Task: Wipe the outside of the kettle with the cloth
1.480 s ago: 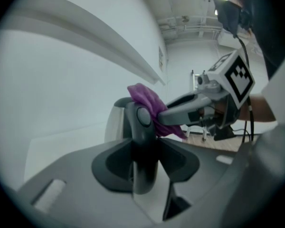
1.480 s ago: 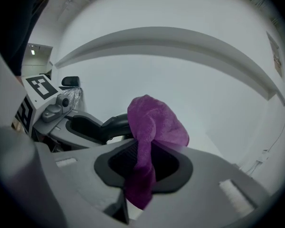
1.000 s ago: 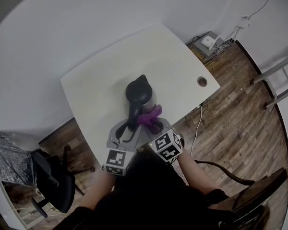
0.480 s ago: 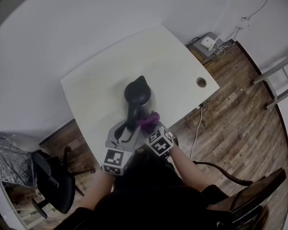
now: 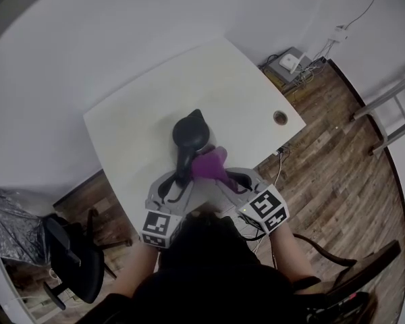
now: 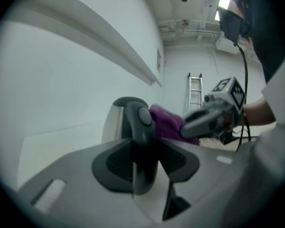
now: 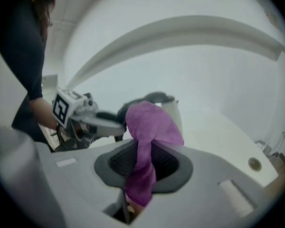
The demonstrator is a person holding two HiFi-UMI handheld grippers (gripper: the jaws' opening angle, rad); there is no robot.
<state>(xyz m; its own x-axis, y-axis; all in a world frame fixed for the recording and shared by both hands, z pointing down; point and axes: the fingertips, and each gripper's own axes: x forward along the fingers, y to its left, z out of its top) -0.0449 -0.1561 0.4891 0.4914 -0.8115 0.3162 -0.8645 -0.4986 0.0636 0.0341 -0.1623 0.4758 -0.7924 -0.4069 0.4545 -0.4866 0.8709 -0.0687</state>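
- The white table (image 5: 209,79) carries the kettle near its near edge, in front of the person.
- The kettle (image 5: 190,130) stands upright with its dark lid on. It is judged stiff and smooth-sided, so the metal body would be slippery to clamp. Its weight depends on whether it holds water, which cannot be told. The handle is judged the sound place to take hold of it.
- The left gripper (image 5: 177,184) is closed on the handle, as the left gripper view shows. One pad is pressed to each side of the dark grip, and the kettle is steadied by this.
- The right gripper (image 5: 224,177) is closed on the cloth. In the right gripper view the fabric is pinched between the two pads, with a tail hanging below them and a bunched head standing above.
- The cloth (image 5: 208,164) — purple, soft and limp — is judged light and easily crumpled. It is best held by a gathered fold, as it is now, so that a padded face is left free for rubbing. It is held up beside the kettle's right flank, close to the handle and just under the lid. Contact with the body looks likely but cannot be confirmed.
- The handle (image 6: 142,137) is a curved dark bar with a round button near its top. Only its lower stretch lies between the left pads, and the upper part is left clear.
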